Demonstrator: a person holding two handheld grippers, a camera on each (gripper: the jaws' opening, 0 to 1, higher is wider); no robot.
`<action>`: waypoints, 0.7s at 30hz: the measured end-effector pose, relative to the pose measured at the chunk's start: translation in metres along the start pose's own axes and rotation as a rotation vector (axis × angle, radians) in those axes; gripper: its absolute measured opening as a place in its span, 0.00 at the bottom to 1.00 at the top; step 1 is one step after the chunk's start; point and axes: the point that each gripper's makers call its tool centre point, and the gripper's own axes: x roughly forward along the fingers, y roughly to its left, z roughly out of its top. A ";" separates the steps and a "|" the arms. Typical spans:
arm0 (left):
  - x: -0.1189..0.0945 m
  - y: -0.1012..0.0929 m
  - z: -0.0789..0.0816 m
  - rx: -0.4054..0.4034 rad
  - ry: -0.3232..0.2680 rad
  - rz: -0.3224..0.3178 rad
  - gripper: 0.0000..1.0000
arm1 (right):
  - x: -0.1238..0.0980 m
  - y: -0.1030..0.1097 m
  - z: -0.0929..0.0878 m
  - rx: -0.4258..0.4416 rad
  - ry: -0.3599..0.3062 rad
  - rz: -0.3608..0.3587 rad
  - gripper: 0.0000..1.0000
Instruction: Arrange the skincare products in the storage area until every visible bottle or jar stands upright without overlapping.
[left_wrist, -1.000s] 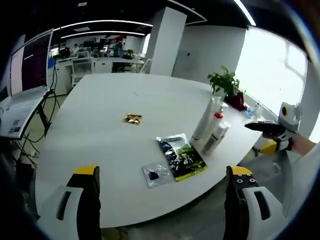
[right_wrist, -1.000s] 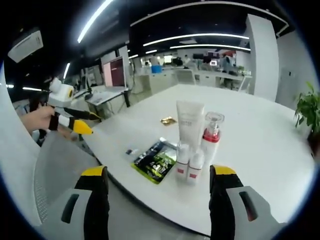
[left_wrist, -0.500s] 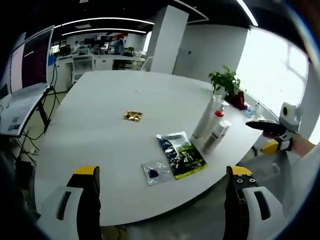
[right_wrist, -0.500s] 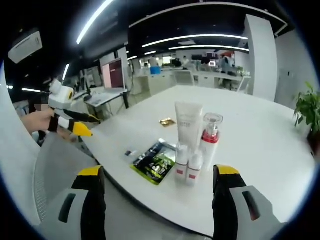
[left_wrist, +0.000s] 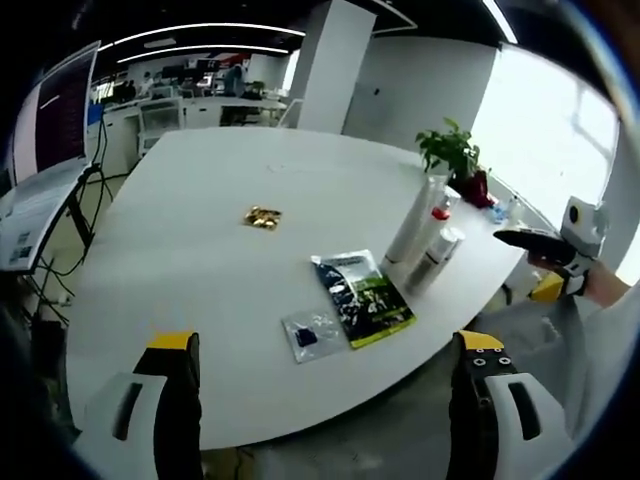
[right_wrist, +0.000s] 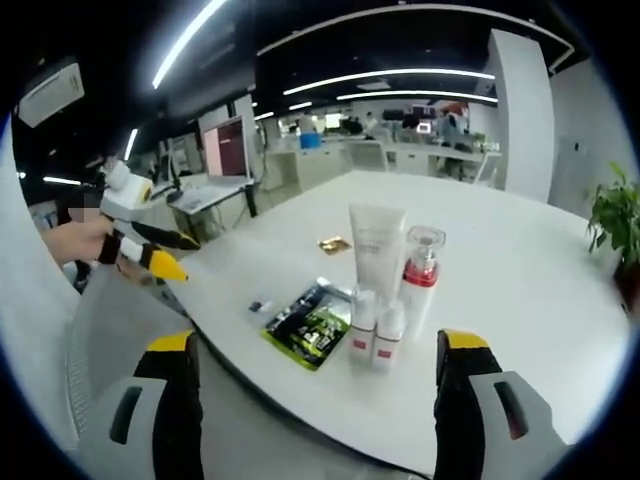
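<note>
On the white surface, straight ahead of right gripper | 4 upright skincare bottles | nearer than left gripper | both grippers spread, empty

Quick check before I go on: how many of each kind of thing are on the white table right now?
Tall white squeeze tube: 1
Clear-capped pump bottle with a red collar: 1
Small white bottles with red labels: 2
Dark and green printed sachet: 1
Small clear plastic packet: 1
Small gold wrapper: 1
Total: 7
</note>
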 end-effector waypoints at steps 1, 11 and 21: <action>0.001 0.000 -0.002 0.001 0.009 -0.001 0.99 | 0.000 0.000 0.000 -0.001 0.000 -0.002 0.99; 0.015 0.001 0.002 0.022 0.049 -0.015 0.99 | 0.000 -0.005 0.000 0.011 -0.006 -0.016 0.99; 0.037 0.004 0.013 0.053 0.086 -0.024 0.98 | 0.000 -0.007 0.000 0.009 -0.004 -0.039 0.99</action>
